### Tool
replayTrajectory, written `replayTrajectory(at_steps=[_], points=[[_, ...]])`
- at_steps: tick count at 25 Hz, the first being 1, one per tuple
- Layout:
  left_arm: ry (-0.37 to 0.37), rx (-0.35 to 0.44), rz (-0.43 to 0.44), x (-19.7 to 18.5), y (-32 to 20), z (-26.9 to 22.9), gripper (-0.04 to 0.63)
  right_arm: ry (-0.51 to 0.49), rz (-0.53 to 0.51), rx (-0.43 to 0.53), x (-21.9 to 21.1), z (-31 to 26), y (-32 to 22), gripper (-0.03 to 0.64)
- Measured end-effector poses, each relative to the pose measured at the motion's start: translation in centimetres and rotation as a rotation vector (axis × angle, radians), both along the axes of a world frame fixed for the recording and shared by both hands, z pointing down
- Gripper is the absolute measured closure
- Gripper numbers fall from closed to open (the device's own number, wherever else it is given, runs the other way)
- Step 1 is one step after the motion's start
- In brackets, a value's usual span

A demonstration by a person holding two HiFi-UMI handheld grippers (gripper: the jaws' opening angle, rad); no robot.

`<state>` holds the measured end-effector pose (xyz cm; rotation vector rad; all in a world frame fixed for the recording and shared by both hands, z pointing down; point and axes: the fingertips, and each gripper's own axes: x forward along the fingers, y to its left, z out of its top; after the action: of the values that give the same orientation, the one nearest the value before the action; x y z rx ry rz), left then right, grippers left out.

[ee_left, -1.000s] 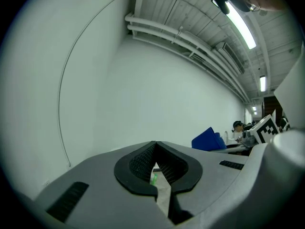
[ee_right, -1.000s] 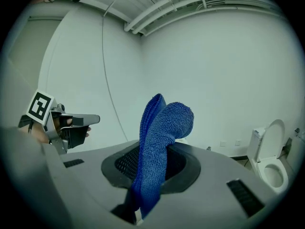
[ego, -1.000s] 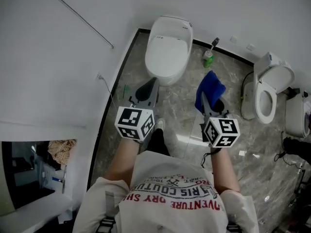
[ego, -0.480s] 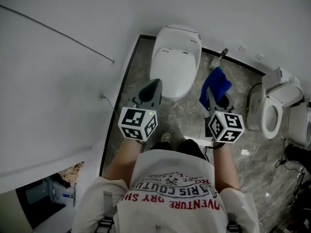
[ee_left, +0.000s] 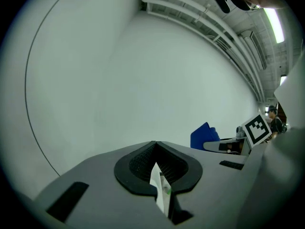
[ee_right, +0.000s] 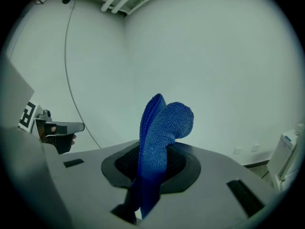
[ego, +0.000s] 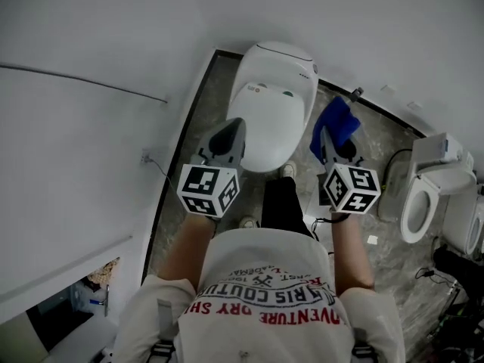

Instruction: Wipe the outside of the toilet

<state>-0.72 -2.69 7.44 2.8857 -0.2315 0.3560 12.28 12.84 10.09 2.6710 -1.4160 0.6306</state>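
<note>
While the person stands just short of the toilet (ego: 274, 104), the approach step is in hand; wiping has not begun.

**Head view.** White toilet, lid closed, back to the wall (ego: 113, 36). L gripper (ego: 233, 127) hangs over the toilet's near-left rim. R gripper (ego: 330, 136) sits just off its right flank. Neither appears to touch the shell (height above it can't be judged from this angle).

**Left gripper view.** Jaws together save a hairline slit, nothing gripped. The pale sliver in the slit is prob. the toilet lid behind. The view faces mostly wall.

**Right gripper view.** Jaws clamped on the blue cloth (ee_right: 159, 137), which is folded, its upper part standing free beyond the tips. This view too points at the wall, not the toilet.

**Next move (judgement).** Tip the R gripper down and bring the free fold of cloth onto the shell, likely the lid top or right flank. Contact should be made w/ cloth only, not the jaw tips. The L gripper has no evident job yet.

**Vs. earlier frames.** The toilet now shows larger and closer to the person. The grippers, before mostly over bare floor (ego: 363, 172) short of the toilet, now reach its front. The second toilet (ego: 423, 195) has slid further right of it, toward the frame edge. The grip on the cloth is unchanged.
</note>
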Motion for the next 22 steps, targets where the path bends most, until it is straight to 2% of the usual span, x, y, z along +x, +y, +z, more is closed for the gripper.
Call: replayTrajectory(at_steps=[4,9,13,18,22], points=[[-0.026,-0.031,-0.058,6.6,-2.7,2.3,0.589,-0.031,-0.049,-0.033,7.9,2.3,-3.1,0.540],[-0.094,-0.050,-0.112,15.1,-5.2,5.9,0.589,-0.095,-0.108,-0.089,17.3,6.2,-6.3,0.540],[-0.145,-0.110,-0.173,21.1,-7.4,10.3,0.589,-0.140,-0.136,-0.142,24.4,10.5,-8.7,0.540],[-0.255,-0.139,-0.233,25.4,-10.5,16.9,0.589,-0.177,-0.131,-0.202,30.7,16.9,-11.6,0.540],[-0.267,-0.170,-0.248,28.6,-12.9,21.0,0.589,-0.191,-0.110,-0.254,35.0,21.8,-13.8,0.540]])
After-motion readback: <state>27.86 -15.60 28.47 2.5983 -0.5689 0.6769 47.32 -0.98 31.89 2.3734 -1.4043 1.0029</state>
